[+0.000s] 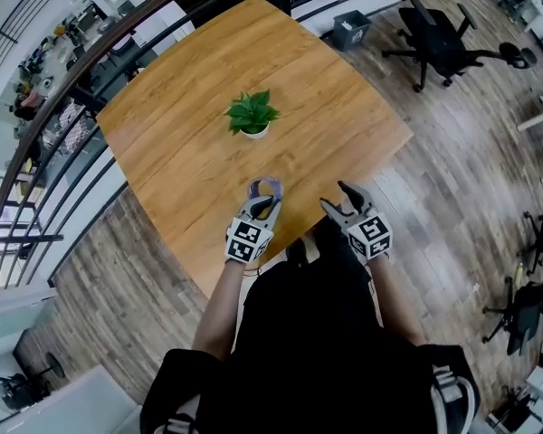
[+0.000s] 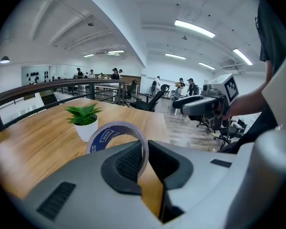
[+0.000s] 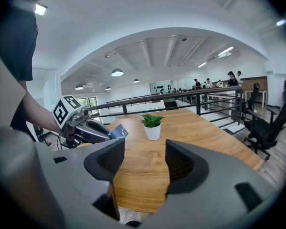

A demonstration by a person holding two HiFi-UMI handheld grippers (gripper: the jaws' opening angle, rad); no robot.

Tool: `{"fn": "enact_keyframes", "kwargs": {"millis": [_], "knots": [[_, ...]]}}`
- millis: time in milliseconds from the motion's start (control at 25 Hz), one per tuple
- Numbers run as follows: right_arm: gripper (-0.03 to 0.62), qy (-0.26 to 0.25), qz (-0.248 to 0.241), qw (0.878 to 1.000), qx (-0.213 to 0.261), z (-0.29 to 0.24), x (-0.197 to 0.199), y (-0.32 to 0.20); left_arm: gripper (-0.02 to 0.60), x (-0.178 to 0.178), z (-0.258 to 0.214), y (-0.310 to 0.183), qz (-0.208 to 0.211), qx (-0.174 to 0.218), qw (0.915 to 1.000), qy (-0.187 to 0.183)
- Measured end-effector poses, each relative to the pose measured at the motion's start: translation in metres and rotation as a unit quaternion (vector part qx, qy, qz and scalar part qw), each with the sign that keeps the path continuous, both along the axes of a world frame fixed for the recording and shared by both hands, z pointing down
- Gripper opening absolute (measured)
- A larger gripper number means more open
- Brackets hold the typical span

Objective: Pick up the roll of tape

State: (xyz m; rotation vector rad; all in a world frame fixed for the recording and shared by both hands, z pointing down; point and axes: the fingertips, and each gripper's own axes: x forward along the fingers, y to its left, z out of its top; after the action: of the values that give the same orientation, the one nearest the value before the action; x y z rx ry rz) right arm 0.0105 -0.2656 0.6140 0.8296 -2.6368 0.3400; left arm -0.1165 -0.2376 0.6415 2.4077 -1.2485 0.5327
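The roll of tape [image 2: 115, 133], a clear ring with a blue inner core, is pinched by its wall between the jaws of my left gripper [image 2: 144, 162]. In the head view the roll of tape [image 1: 265, 188] stands upright at the tip of the left gripper [image 1: 261, 208], held above the near part of the wooden table [image 1: 199, 152]. My right gripper [image 1: 341, 199] hovers to the right of it over the table's near edge, jaws wide apart with nothing between them [image 3: 144, 162]. From the right gripper view the left gripper [image 3: 105, 131] and the tape [image 3: 118, 131] show at the left.
A small potted plant [image 1: 252, 116] in a white pot stands at the table's middle. A dark railing [image 1: 63, 107] runs along the table's far left side. Office chairs [image 1: 439, 39] stand on the wood floor to the right. My body is close against the near table edge.
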Motion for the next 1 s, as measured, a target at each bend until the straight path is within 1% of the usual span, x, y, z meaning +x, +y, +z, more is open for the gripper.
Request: {"fn": "enact_keyframes", "kwargs": {"millis": [80, 280, 560, 1000], "knots": [[0.27, 0.001, 0.0, 1.0, 0.003, -0.001, -0.002, -0.001, 0.057, -0.002, -0.012, 0.003, -0.006, 0.011, 0.9998, 0.012], [0.263, 0.001, -0.005, 1.0, 0.01, -0.005, -0.009, -0.003, 0.057, -0.017, -0.04, 0.006, -0.042, 0.035, 0.9968, 0.058], [0.255, 0.003, -0.011, 1.0, 0.013, -0.006, -0.013, -0.002, 0.057, -0.026, -0.064, 0.017, -0.046, 0.058, 0.9951, 0.066], [0.253, -0.001, -0.029, 0.999, 0.013, -0.008, -0.017, 0.002, 0.057, -0.034, -0.068, 0.025, -0.066, 0.064, 0.9926, 0.079]]}}
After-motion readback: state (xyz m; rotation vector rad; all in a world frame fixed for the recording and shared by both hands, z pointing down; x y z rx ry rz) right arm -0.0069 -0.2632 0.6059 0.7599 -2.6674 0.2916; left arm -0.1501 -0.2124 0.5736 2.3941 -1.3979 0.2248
